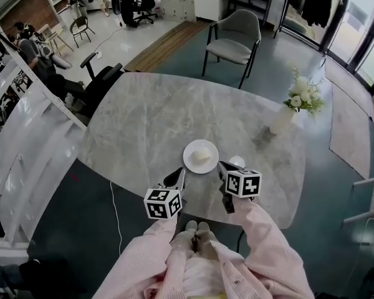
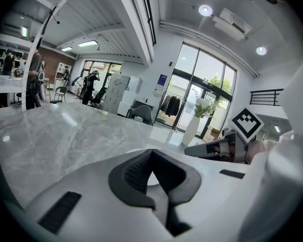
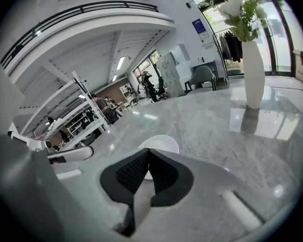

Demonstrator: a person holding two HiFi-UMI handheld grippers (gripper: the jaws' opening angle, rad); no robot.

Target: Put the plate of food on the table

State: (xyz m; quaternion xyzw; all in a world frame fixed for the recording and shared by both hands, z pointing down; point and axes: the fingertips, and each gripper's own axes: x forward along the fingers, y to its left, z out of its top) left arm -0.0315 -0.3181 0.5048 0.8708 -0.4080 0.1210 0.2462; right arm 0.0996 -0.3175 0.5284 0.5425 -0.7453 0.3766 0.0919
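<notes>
The plate of food (image 1: 190, 149) already sits flat on the tabletop (image 1: 149, 111), toward its near edge and about midway left to right, so to my eye the setting-down looks done. That grey marble tabletop is the biggest thing here, bare apart from a slim white vase (image 1: 280, 121) of pale flowers (image 1: 303, 96) standing well apart at the far right. A grey chair (image 1: 233, 36) waits on the floor beyond the far side. The person stands at the near edge, pink sleeves forward, with a hand-held gripper on each side of the plate. The left hand-held gripper (image 1: 182, 172) is clenched on nothing, its tip just beside the plate's near-left rim. The right hand-held gripper (image 1: 221, 165) is likewise clenched and empty, just beside the near-right rim. I cannot tell whether either tip touches the china. From both, the plate lies straight ahead and slightly inward, and each gripper view shows its white rim (image 3: 164, 142) just past the closed tips. It is round, so it has no long axis, and neither arm is clearly the nearer. A pale mound of food (image 1: 202, 156) rests at the plate's centre.
</notes>
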